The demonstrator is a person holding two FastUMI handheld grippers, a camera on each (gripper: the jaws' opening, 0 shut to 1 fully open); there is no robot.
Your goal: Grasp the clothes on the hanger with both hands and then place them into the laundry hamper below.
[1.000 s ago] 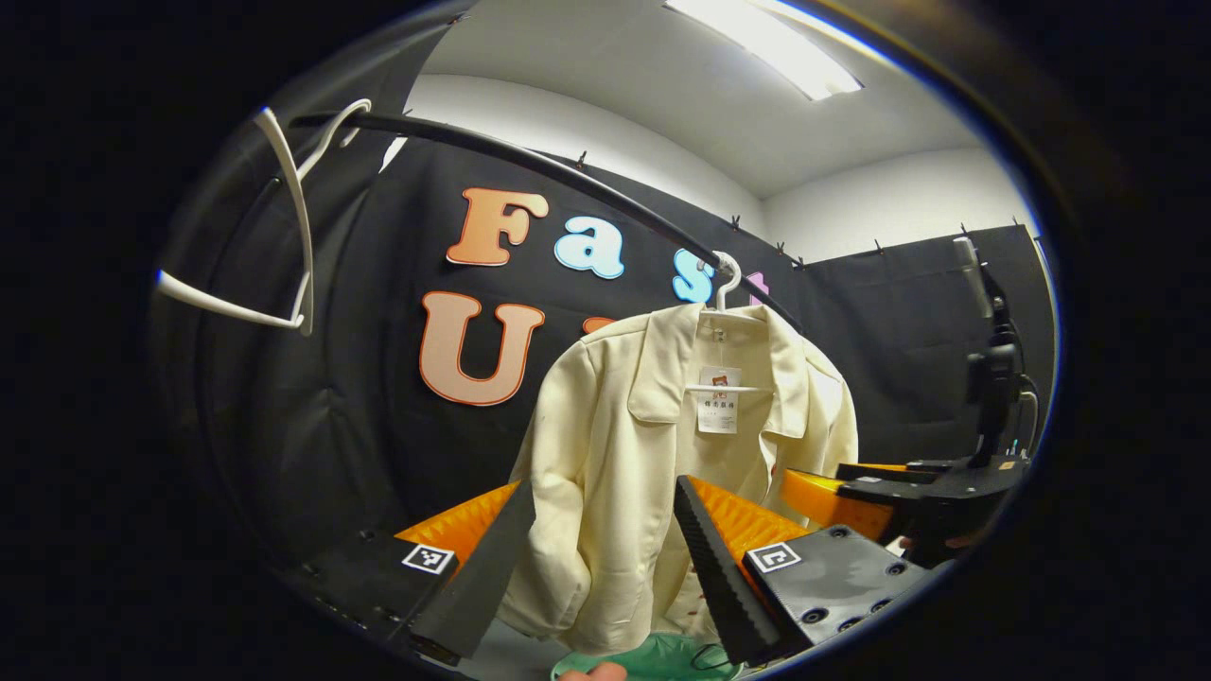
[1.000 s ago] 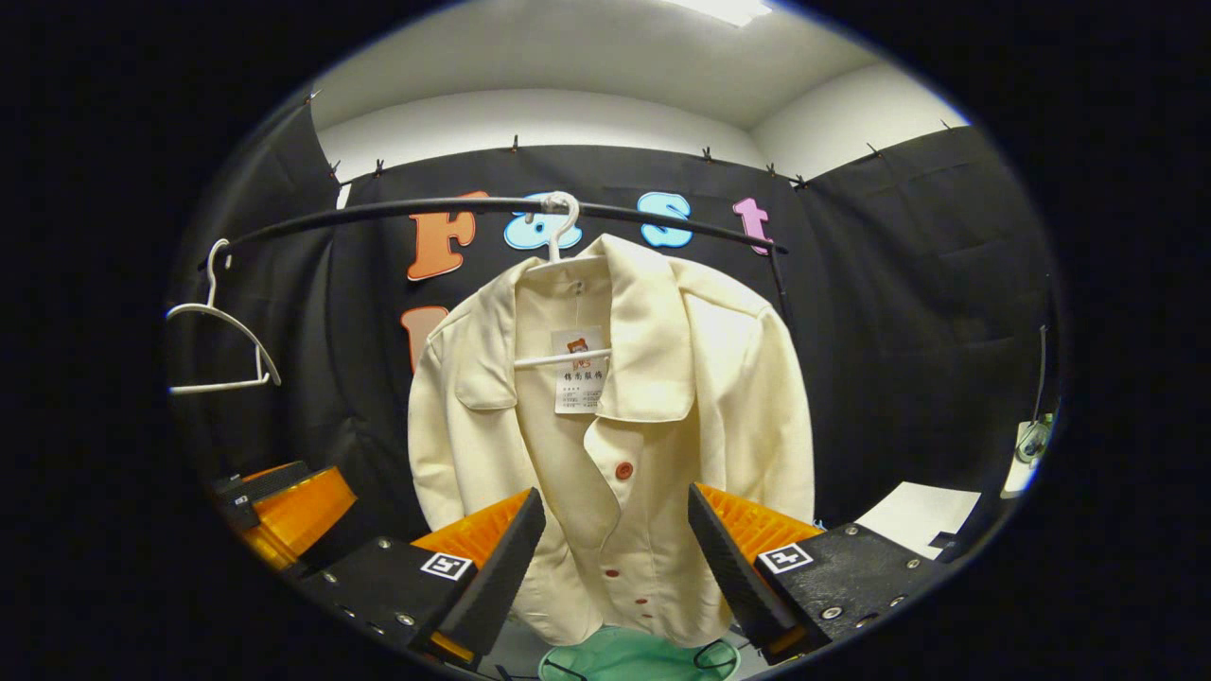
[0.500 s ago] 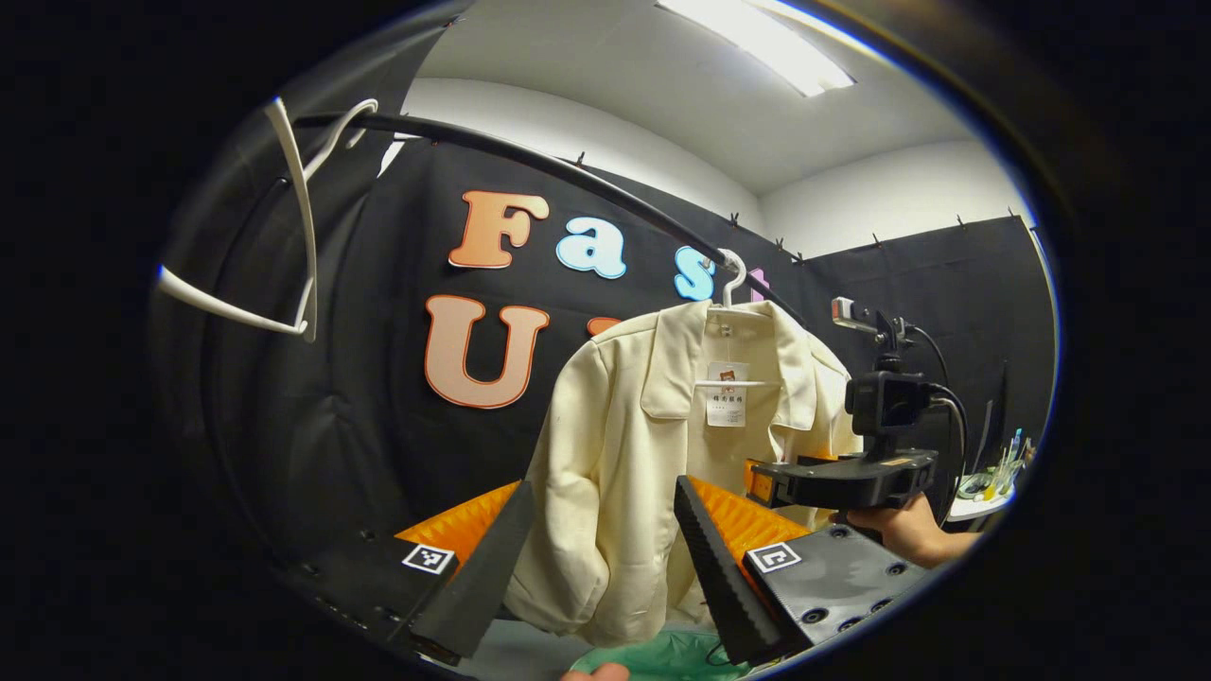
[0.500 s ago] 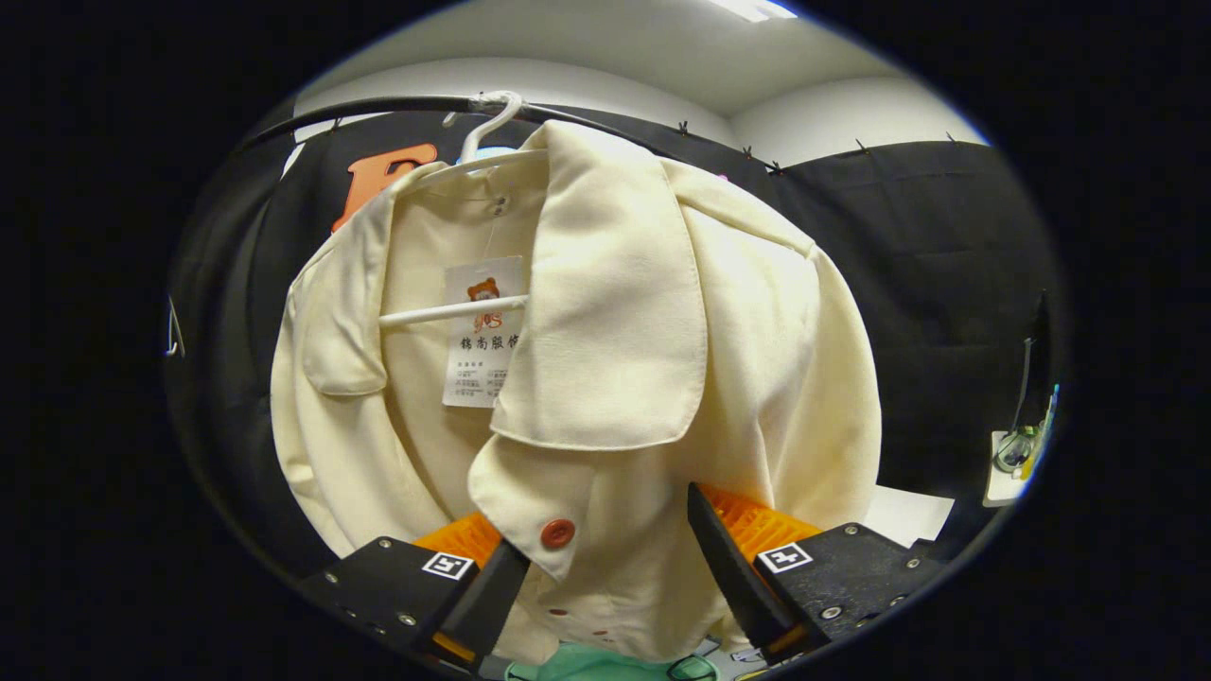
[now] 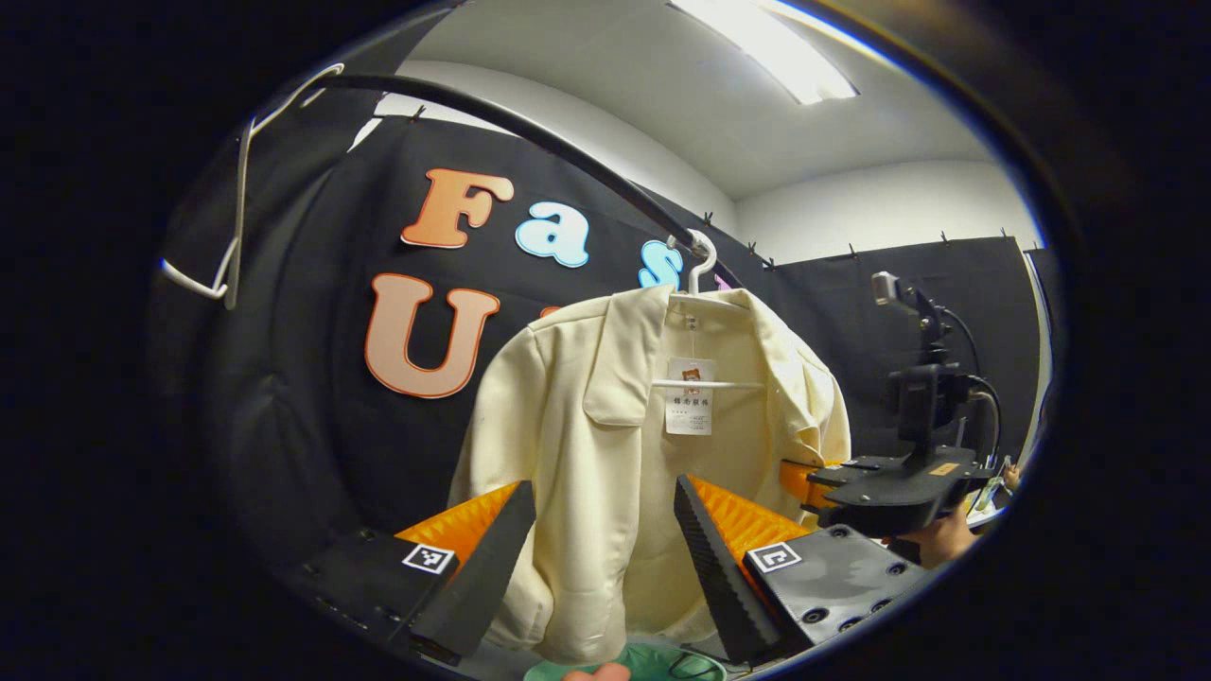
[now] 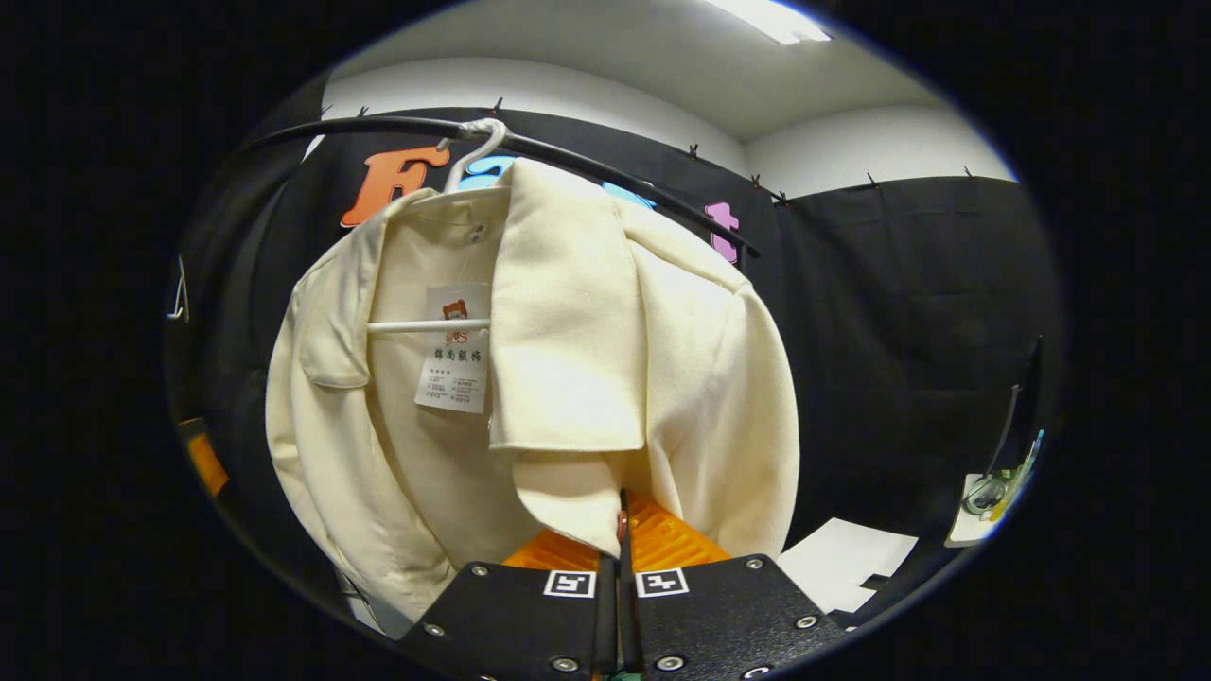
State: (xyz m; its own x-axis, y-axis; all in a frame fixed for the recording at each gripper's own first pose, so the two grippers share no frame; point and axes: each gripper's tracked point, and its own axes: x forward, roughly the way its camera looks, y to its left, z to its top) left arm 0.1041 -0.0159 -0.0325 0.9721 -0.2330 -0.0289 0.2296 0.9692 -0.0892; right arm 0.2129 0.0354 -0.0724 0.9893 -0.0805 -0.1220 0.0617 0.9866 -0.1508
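Observation:
A cream jacket [image 5: 615,445] hangs on a white hanger [image 5: 698,265] from a black rail [image 5: 530,137]. My left gripper [image 5: 601,567] is open, its fingers standing either side of the jacket's hanging sleeve; contact is unclear. In the right gripper view my right gripper [image 6: 620,534] is shut on the front edge of the jacket [image 6: 587,359], beside a red button [image 6: 622,525]. From the left gripper view, the right gripper [image 5: 804,478] reaches into the jacket's right side, with a hand [image 5: 937,539] behind it. The green hamper's rim [image 5: 653,664] peeks out below the jacket.
An empty white hanger [image 5: 236,227] hangs at the rail's left end. A white table [image 6: 851,567] with small items [image 6: 989,492] stands at the right. Black cloth walls close the booth behind and to the right.
My right gripper has gone from open to shut on the jacket's front edge. My left gripper stays open and has come a little closer to the jacket.

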